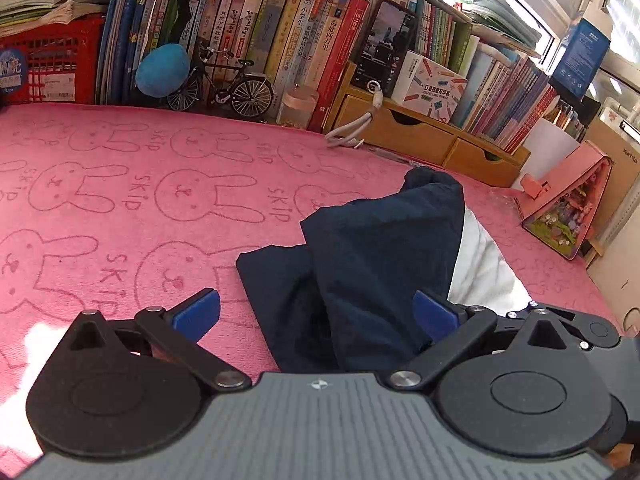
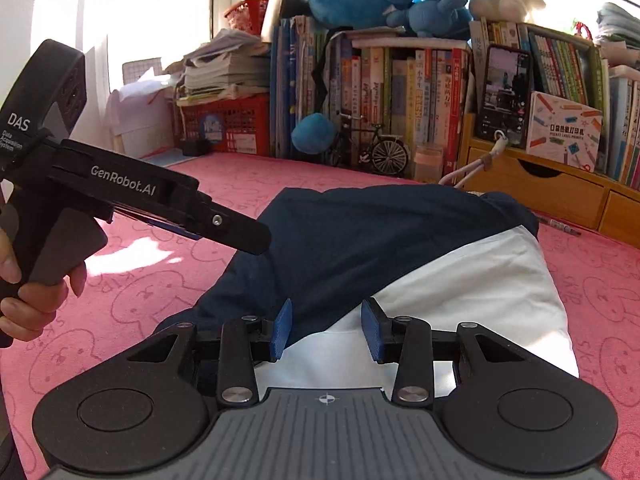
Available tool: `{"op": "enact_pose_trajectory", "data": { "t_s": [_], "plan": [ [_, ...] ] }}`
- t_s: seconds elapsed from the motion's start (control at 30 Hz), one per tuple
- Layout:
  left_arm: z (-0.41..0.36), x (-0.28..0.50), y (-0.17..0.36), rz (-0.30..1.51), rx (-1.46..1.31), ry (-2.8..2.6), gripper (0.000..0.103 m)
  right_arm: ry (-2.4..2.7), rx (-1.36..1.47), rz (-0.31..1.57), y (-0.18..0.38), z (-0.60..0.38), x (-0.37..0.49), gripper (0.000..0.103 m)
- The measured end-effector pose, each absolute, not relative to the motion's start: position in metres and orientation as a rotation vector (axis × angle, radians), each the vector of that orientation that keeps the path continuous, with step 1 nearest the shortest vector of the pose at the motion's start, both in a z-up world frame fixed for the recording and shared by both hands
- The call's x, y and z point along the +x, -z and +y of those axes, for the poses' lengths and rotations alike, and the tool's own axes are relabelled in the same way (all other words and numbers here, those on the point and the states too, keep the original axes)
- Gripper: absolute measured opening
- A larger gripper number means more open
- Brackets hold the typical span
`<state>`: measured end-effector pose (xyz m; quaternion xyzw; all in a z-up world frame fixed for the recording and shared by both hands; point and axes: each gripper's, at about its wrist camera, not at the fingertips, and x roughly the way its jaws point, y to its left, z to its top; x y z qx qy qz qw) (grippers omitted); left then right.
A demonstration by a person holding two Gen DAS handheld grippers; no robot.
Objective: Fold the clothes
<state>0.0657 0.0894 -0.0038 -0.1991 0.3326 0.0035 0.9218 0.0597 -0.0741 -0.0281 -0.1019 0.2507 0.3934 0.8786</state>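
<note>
A navy and white garment (image 1: 360, 264) lies bunched on the pink rabbit-print towel (image 1: 120, 200). My left gripper (image 1: 316, 314) stands wide open low over its near edge. Navy cloth lies between the blue pads (image 1: 198, 314), and neither pad presses on it. In the right wrist view the same garment (image 2: 360, 240) spreads ahead, navy on the left and white on the right. My right gripper (image 2: 327, 332) is partly open above the line where navy meets white, with nothing pinched. The left gripper (image 2: 240, 236), held by a hand (image 2: 32, 300), reaches over the garment's left side.
Along the back stand a row of books (image 1: 280, 40), a model bicycle (image 1: 224, 84), a propped phone (image 1: 384, 44) with a white cable (image 1: 356, 124), wooden drawers (image 1: 420, 132) and a red crate (image 1: 52, 64). A pink box (image 1: 568, 204) leans at the right.
</note>
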Motion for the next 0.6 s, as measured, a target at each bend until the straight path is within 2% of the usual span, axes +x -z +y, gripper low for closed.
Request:
{"op": "enact_pose_trajectory", "data": {
  "t_s": [0.2, 0.33, 0.37, 0.43, 0.47, 0.6],
  "plan": [
    [0.088, 0.079, 0.006, 0.593, -0.514, 0.121, 0.103, -0.870, -0.108, 0.515, 0.026, -0.090, 0.063, 0.041],
    [0.088, 0.100, 0.022, 0.662, -0.536, 0.041, 0.100, -0.901, -0.076, 0.498, 0.027, -0.096, 0.062, 0.045],
    [0.089, 0.102, 0.027, 0.662, -0.560, 0.028, 0.095, -0.910, -0.074, 0.497, 0.027, -0.096, 0.062, 0.046],
    [0.089, 0.102, 0.032, 0.640, -0.600, 0.012, 0.059, -0.923, -0.078, 0.493, 0.026, -0.095, 0.061, 0.048],
    [0.088, 0.101, 0.031, 0.627, -0.616, 0.018, 0.049, -0.932, -0.076, 0.492, 0.026, -0.096, 0.060, 0.048],
    [0.081, 0.092, 0.015, 0.564, -0.575, -0.011, 0.021, -0.984, -0.038, 0.495, 0.021, -0.105, 0.054, 0.060]
  ]
}}
